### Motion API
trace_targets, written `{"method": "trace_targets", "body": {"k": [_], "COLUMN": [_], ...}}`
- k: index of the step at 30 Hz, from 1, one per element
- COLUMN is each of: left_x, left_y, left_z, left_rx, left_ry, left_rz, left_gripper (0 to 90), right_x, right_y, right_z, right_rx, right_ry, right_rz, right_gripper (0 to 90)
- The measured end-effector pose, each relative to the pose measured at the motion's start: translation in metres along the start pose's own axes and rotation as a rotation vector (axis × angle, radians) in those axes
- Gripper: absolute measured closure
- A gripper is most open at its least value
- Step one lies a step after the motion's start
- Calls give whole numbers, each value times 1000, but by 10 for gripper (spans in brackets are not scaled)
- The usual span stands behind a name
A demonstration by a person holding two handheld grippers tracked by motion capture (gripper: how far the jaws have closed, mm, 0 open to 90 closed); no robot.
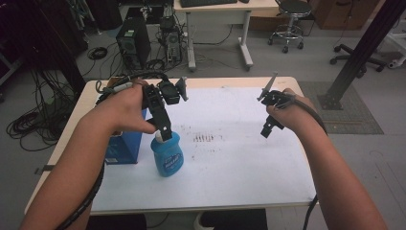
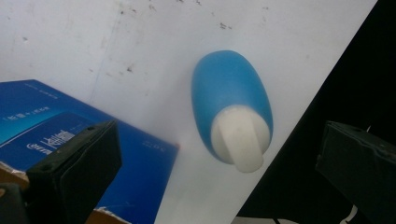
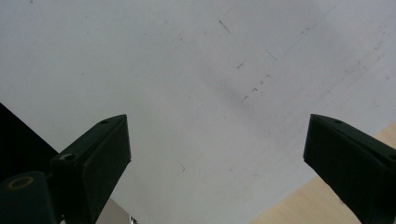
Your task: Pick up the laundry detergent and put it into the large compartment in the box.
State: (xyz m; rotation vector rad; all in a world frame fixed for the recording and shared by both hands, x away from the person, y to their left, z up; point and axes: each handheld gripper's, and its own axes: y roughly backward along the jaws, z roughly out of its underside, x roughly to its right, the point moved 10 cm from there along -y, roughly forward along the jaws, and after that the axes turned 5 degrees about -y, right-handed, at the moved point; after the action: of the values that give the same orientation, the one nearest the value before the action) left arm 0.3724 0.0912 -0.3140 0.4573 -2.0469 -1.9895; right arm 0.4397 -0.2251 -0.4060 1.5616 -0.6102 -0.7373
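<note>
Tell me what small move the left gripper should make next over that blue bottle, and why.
Probably ease the left gripper straight down. Its jaws stand wide open above the blue bottle, with the white cap between them but untouched, so lowering should bring the jaws level with the cap before they close.

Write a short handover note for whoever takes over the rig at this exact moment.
Left tongs: open, poised just above the white cap of the blue bottle, jaws either side of it, not clamped.
Right tongs: open, holding nothing, raised over bare table at the right.
The bottle stands upright near the table's left front, close beside the blue box at the left edge; contact between them cannot be told.
Done: left tongs lined up over the cap.
Left: probably lower, close on the cap or neck, then move the bottle.
</note>
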Motion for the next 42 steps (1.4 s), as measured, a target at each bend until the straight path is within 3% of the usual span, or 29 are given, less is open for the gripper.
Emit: {"method": "trace_targets", "body": {"k": [4, 7, 11, 16, 27, 42], "left_x": [0, 2, 2, 5, 10, 13], "left_y": [-6, -13, -22, -29, -46, -64], "left_z": [1, 0, 2, 0, 1, 3], "left_rx": [-12, 2, -23, -13, -25, -34], "left_ry": [8, 16, 7, 9, 20, 69], "left_rz": [-16, 5, 3, 19, 6, 3], "left_gripper": [2, 3, 3, 3, 3, 2], "right_x": [1, 1, 1, 1, 1, 0], "right_y": [-2, -3, -5, -7, -9, -14], "right_z": [1, 2, 2, 1, 0, -2], "right_rx": [-3, -6, -8, -7, -12, -20], "right_ry": [-3, -5, -9, -6, -4, 1], "right_rz": [-2, -4, -4, -5, -7, -7], "right_gripper": [72, 72, 72, 72, 72, 72]}}
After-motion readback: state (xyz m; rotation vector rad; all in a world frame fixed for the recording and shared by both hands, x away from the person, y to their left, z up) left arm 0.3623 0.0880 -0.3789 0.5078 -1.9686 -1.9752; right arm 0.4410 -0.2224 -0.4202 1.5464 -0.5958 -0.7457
